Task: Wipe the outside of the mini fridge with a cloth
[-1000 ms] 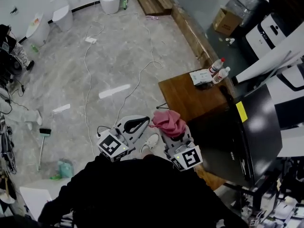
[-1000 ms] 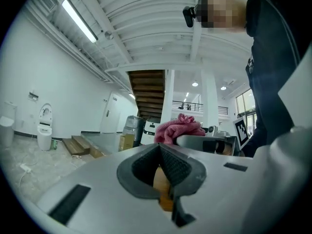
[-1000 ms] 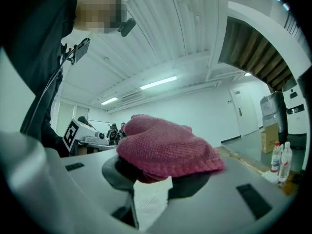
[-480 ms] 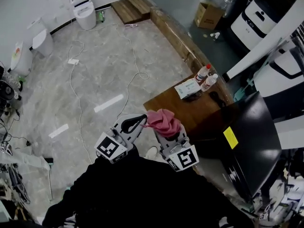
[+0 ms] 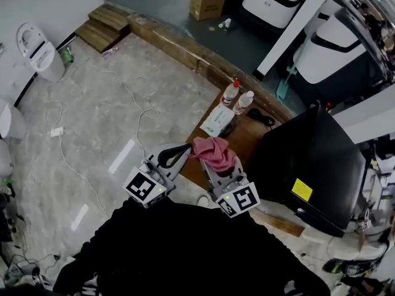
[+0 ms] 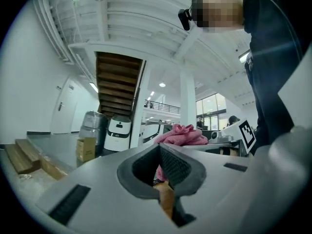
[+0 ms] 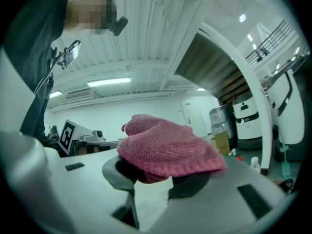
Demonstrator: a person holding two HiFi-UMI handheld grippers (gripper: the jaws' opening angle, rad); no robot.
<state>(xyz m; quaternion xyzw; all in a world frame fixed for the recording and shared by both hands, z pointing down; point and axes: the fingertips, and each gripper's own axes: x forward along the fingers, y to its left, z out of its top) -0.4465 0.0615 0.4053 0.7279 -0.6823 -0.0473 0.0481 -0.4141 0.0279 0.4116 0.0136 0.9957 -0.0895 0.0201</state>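
The mini fridge point(image 5: 315, 159), a black box with a yellow label on its near side, stands at the right end of the wooden tabletop point(image 5: 244, 137). It lies to the right of both grippers and a little ahead of them, not touched by either. The right gripper point(image 5: 217, 165) is the nearer one and carries the cloth point(image 5: 213, 152), so the wipe looks likely to begin with a swing of that hand rightward until the pink bundle meets the fridge's dark near face or its top. The left gripper point(image 5: 182, 149) hangs further off, over the floor beside the tabletop's near corner

Only the head view shows the fridge. Both gripper views tilt upward to the ceiling and the person, so neither gives any bearing on it. The right gripper view shows the grip: the jaws are clenched on a lower fold of the knitted cloth point(image 7: 168, 147), whose bulk sits heaped above the right gripper point(image 7: 156, 177). The left gripper view shows the left gripper point(image 6: 160, 152) with its ribbed pads pressed together and nothing between them, and the pink cloth point(image 6: 180, 133) beyond
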